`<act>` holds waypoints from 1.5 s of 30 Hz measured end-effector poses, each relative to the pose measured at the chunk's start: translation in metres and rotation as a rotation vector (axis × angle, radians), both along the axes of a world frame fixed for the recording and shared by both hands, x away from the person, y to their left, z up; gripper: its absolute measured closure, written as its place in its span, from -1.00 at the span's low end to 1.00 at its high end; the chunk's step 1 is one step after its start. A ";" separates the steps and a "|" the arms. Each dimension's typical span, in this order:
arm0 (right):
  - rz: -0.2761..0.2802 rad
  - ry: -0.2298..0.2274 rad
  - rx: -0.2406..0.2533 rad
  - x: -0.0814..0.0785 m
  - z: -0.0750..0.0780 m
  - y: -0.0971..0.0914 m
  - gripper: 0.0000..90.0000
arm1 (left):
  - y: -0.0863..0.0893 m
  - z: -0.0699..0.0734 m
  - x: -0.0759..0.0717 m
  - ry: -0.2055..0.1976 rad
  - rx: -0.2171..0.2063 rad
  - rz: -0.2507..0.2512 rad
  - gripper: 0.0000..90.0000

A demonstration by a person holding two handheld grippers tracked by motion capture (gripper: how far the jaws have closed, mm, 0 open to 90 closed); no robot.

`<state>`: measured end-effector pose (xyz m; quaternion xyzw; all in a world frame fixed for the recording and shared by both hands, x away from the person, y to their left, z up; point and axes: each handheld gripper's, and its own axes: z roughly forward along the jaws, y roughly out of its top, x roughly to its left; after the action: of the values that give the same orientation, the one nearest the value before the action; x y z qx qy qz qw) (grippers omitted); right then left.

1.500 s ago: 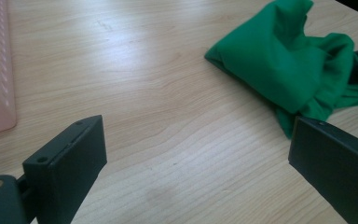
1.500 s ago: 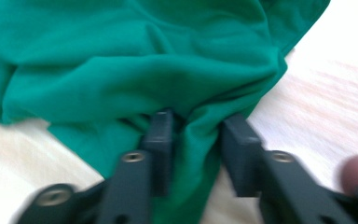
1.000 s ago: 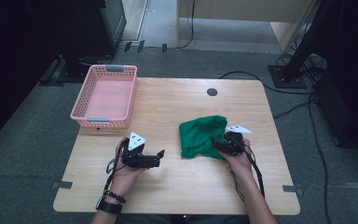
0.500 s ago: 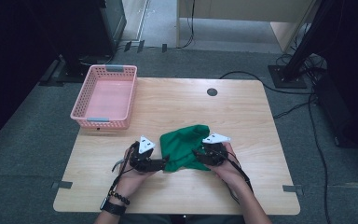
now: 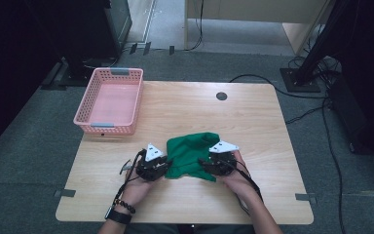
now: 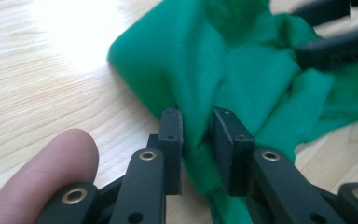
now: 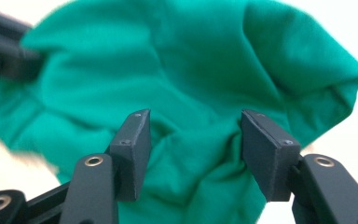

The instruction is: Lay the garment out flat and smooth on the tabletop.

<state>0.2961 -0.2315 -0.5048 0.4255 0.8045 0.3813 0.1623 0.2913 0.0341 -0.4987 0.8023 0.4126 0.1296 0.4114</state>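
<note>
A crumpled green cloth [image 5: 190, 153] lies on the near middle of the wooden table [image 5: 199, 109]. My left gripper [image 5: 168, 168] is at the cloth's left edge. Its jaws have just been closing, and in the left gripper view they [image 6: 197, 135] pinch a fold of the cloth [image 6: 242, 70]. My right gripper [image 5: 204, 166] is at the cloth's right side. In the right gripper view [image 7: 196, 140] its jaws stand wider apart, with a thick bunch of the cloth [image 7: 191, 60] caught between the pads. Each gripper view shows the other gripper's black jaws at the cloth's far side.
An empty pink basket [image 5: 118, 71] stands at the table's far left corner. A dark round cable hole [image 5: 221, 96] sits near the far edge. Bare wood stretches behind the cloth. Cables and dark stands are on the floor beyond the table.
The right gripper has dragged the cloth left and nearer to the person, to the near middle. The left gripper has moved in to its left edge and closed on a fold.
</note>
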 end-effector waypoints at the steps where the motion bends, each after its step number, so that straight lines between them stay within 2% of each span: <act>1: 0.014 0.013 -0.008 0.000 -0.001 -0.003 -0.01 | 0.006 0.001 0.002 0.010 -0.031 0.013 0.68; 4: 0.062 0.060 -0.005 -0.001 -0.003 -0.011 -0.01 | 0.010 0.002 0.003 0.009 -0.050 0.020 0.65; 5: 0.062 0.060 -0.005 -0.001 -0.003 -0.011 -0.01 | 0.011 0.003 0.003 0.004 -0.054 0.025 0.65; 8: 0.134 0.089 -0.041 -0.003 0.003 -0.020 -0.03 | 0.017 0.008 0.004 -0.005 -0.080 0.038 0.54; 10: 0.146 0.089 -0.044 -0.004 0.006 -0.023 -0.03 | 0.018 0.009 0.004 -0.015 -0.083 0.041 0.47; 11: 0.149 0.073 -0.022 -0.006 0.015 -0.030 -0.03 | 0.019 0.012 0.002 -0.036 -0.087 0.037 0.44; 12: 0.133 0.041 -0.013 -0.007 0.020 -0.033 -0.03 | 0.019 0.013 0.002 -0.039 -0.090 0.031 0.40; 13: 0.133 0.041 -0.013 -0.007 0.020 -0.033 -0.03 | 0.019 0.013 0.002 -0.039 -0.090 0.031 0.39; 14: 0.065 -0.008 0.047 -0.007 0.029 -0.037 0.03 | 0.017 0.014 0.001 -0.042 -0.095 0.025 0.37; 16: 0.033 -0.051 0.082 -0.008 0.034 -0.036 0.12 | 0.014 0.014 0.000 -0.039 -0.093 0.012 0.33; 18: 0.047 -0.075 0.077 -0.009 0.033 -0.028 0.24 | 0.011 0.013 -0.001 -0.036 -0.082 0.001 0.27; 19: 0.066 -0.068 0.076 -0.009 0.031 -0.023 0.28 | 0.009 0.012 -0.002 -0.037 -0.078 -0.005 0.25; 21: 0.106 -0.045 0.062 -0.008 0.024 -0.012 0.33 | 0.008 0.012 -0.002 -0.037 -0.075 -0.010 0.22; 24: 0.152 0.007 0.010 -0.007 0.011 0.001 0.37 | 0.007 0.012 -0.003 -0.038 -0.076 -0.021 0.20; 26: 0.144 0.014 -0.032 -0.006 0.004 0.006 0.69 | 0.007 0.012 -0.003 -0.038 -0.077 -0.023 0.19; 27: 0.135 0.013 -0.023 -0.005 0.003 0.006 0.90 | 0.006 0.012 -0.003 -0.038 -0.077 -0.026 0.19; 28: 0.128 0.015 0.000 -0.004 0.005 0.006 0.99 | 0.006 0.012 -0.004 -0.041 -0.073 -0.029 0.17; 32: 0.094 -0.018 0.116 -0.003 0.017 0.001 1.00 | 0.001 0.013 -0.006 -0.062 -0.057 -0.045 0.14; 33: 0.094 -0.018 0.116 -0.003 0.017 0.001 1.00 | 0.001 0.013 -0.006 -0.062 -0.057 -0.045 0.13; 34: 0.074 -0.033 0.187 -0.003 0.026 -0.001 1.00 | -0.003 0.013 -0.009 -0.081 -0.043 -0.061 0.10; 36: 0.059 -0.040 0.260 -0.003 0.034 -0.004 1.00 | -0.005 0.014 -0.011 -0.091 -0.038 -0.067 0.03; 37: 0.062 -0.041 0.295 -0.004 0.037 -0.005 1.00 | -0.011 0.014 -0.014 -0.110 -0.010 -0.088 -0.02; 38: 0.068 -0.043 0.320 -0.005 0.041 -0.005 1.00 | -0.011 0.014 -0.014 -0.110 -0.010 -0.088 -0.04; 39: 0.080 -0.045 0.337 -0.007 0.044 -0.004 1.00 | -0.014 0.013 -0.015 -0.123 0.011 -0.092 -0.04; 40: 0.099 -0.043 0.347 -0.008 0.047 -0.003 1.00 | -0.019 0.010 -0.016 -0.148 0.066 -0.081 -0.03; 41: 0.115 -0.042 0.355 -0.010 0.049 -0.001 1.00 | -0.021 0.009 -0.016 -0.153 0.081 -0.066 0.03; 43: 0.152 -0.036 0.368 -0.012 0.053 0.003 1.00 | -0.021 0.008 -0.016 -0.157 0.086 -0.054 0.30; 45: 0.162 -0.035 0.375 -0.014 0.054 0.004 1.00 | -0.019 0.009 -0.017 -0.170 0.078 -0.045 0.70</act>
<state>0.2823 -0.2277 -0.4507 0.3754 0.7481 0.5436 0.0631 0.2744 0.0151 -0.4901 0.8129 0.3526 0.2039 0.4163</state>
